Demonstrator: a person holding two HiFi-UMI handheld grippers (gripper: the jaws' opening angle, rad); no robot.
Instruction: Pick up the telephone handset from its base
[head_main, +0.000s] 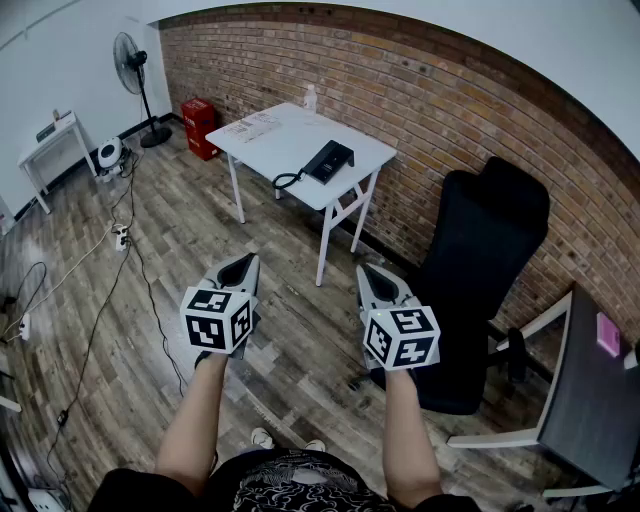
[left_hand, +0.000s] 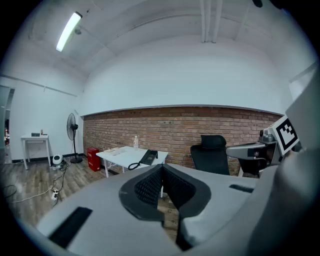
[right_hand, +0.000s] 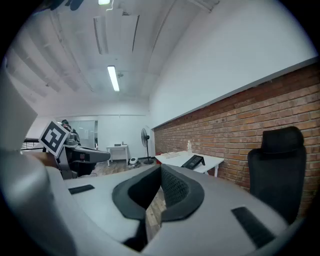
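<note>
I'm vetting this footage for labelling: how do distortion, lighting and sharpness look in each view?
Head view: fisheye bows the brick wall into an arc; light even, telephone sharp. Left gripper view: black round vignette, ceiling tube glares, left tongs soft. Right gripper view: same vignette, bright ceiling tube, right tongs soft.

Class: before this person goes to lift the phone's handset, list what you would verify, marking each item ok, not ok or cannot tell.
1. Telephone in sight on the white table: ok.
2. Handset seated on the base: looks so, ok.
3. Left gripper empty: ok.
4. Right gripper empty: ok.
5. A gripper opened for the grasp: not ok, both are shut.
6. Telephone within reach: not ok, the table stands well ahead across the floor.
</note>
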